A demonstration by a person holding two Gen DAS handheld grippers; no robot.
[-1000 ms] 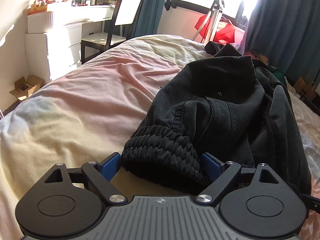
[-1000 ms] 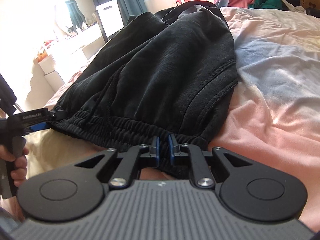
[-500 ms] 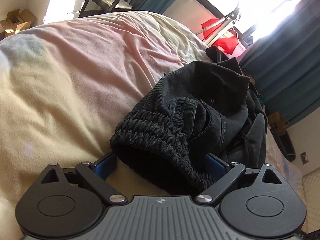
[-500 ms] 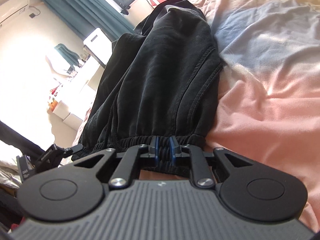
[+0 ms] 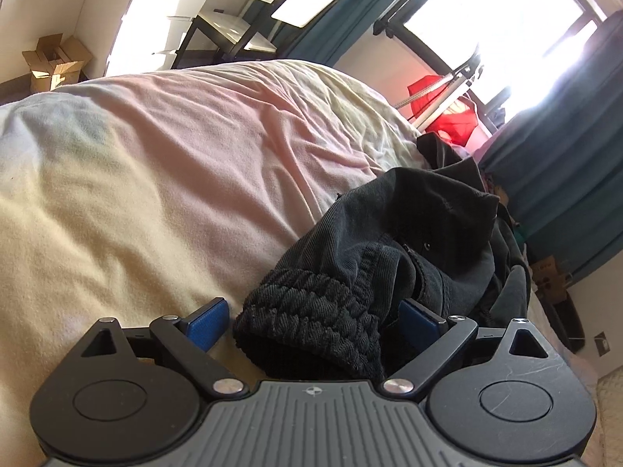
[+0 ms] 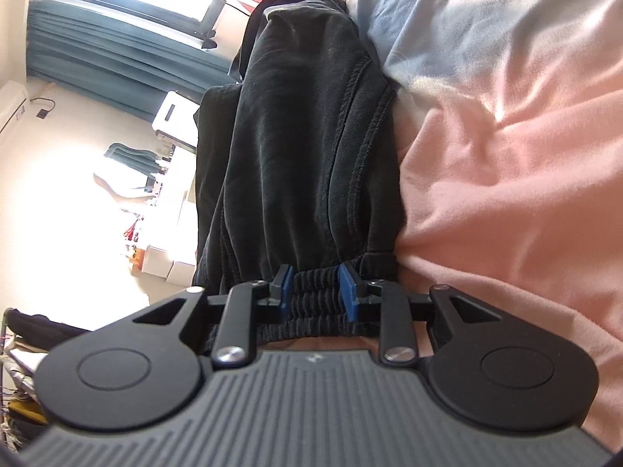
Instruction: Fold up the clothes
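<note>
Covering most of both views, the bed wears a rumpled pink, cream and pale-blue blanket, and black trousers lie along it, bunched and partly folded over themselves. Their ribbed waistband runs across the near edge in the right wrist view, and one thick ribbed end sits at the near edge in the left wrist view.

Left gripper: released, jaws set wide. The ribbed end lies between the blue pads; the left pad stands clear of it with blanket showing in the gap, and the right pad is at the fabric's edge without squeezing it.

Right gripper: jaws parted a little, not clamped. The waistband lies between the blue pads, its ridges unpinched.

Around the bed stand teal curtains beside a bright window, a red cloth near the far end, a chair, and a cardboard box on the floor.
</note>
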